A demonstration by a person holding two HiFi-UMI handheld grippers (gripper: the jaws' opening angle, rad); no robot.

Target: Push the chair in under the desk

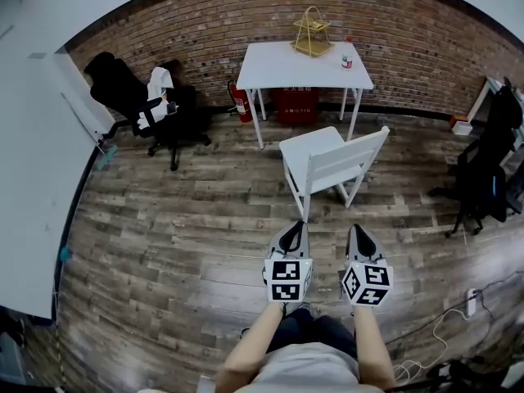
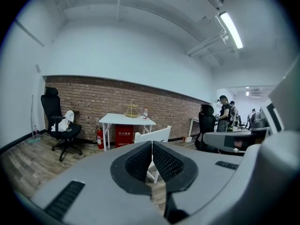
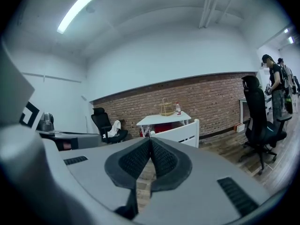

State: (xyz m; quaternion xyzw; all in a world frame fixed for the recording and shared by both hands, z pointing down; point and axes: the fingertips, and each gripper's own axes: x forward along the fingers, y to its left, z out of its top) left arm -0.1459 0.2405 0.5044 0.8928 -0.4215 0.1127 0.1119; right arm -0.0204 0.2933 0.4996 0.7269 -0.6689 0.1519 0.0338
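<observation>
plank floor (image 1: 180, 219) bearing white desk (image 1: 278, 65), white chair (image 1: 332, 164) just before it, black office chair (image 1: 143, 105), red fire extinguisher (image 1: 241, 101); desk top carrying wire basket (image 1: 312, 33) and small bottle (image 1: 347, 58).

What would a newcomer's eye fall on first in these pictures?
The white chair stands alone on the wooden floor, apart from the white desk at the brick wall. Close in front of the person, the left gripper and the right gripper point toward it, both shut and empty.
</observation>
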